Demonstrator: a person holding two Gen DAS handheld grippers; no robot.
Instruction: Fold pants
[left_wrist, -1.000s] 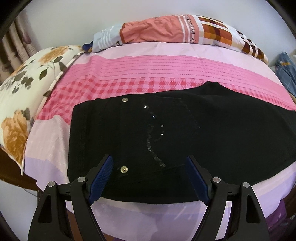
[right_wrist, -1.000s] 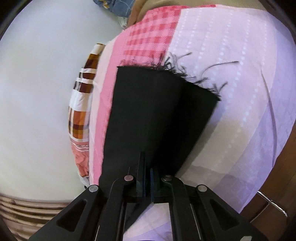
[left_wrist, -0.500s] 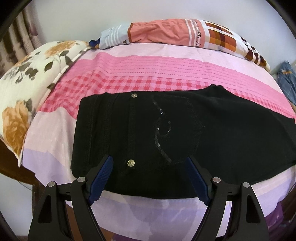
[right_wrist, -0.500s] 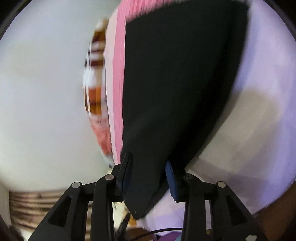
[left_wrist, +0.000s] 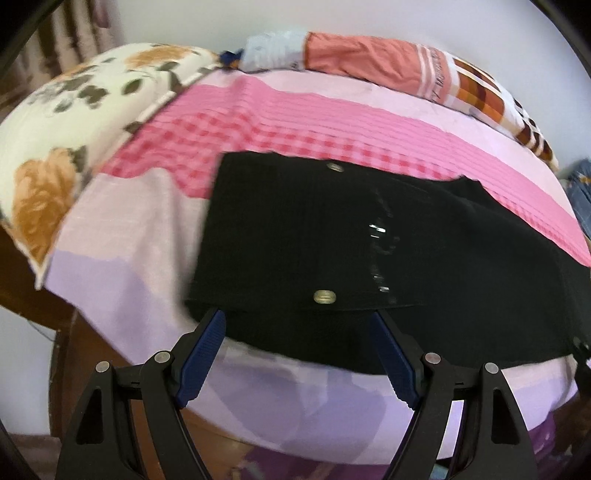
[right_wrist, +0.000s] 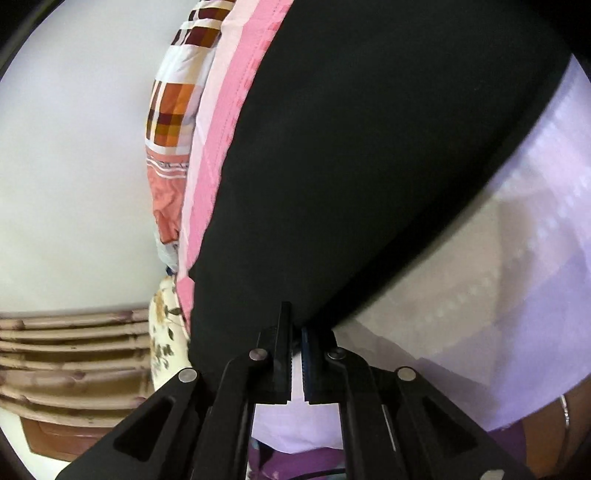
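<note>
Black pants (left_wrist: 332, 251) lie flat on the bed, waistband to the left, with two brass buttons and a sequin swirl. My left gripper (left_wrist: 295, 325) is open and empty, its blue-padded fingers (left_wrist: 201, 350) at the pants' near edge above the bed's front. In the right wrist view the pants (right_wrist: 369, 166) fill the middle. My right gripper (right_wrist: 295, 332) has its jaws nearly together at the near edge of the black cloth; whether cloth is pinched between them is unclear.
The bed has a pink, checked and lilac sheet (left_wrist: 122, 236). A floral pillow (left_wrist: 55, 147) lies at the left and a patchwork bolster (left_wrist: 406, 74) along the far wall. A wooden bed frame (left_wrist: 62, 354) shows below the sheet. A curtain (right_wrist: 66, 350) hangs at the left.
My right gripper opened half a second ago, slid along the pants toward the waist, and has closed to a narrow gap. My left gripper has pulled back and shifted left, staying open.
</note>
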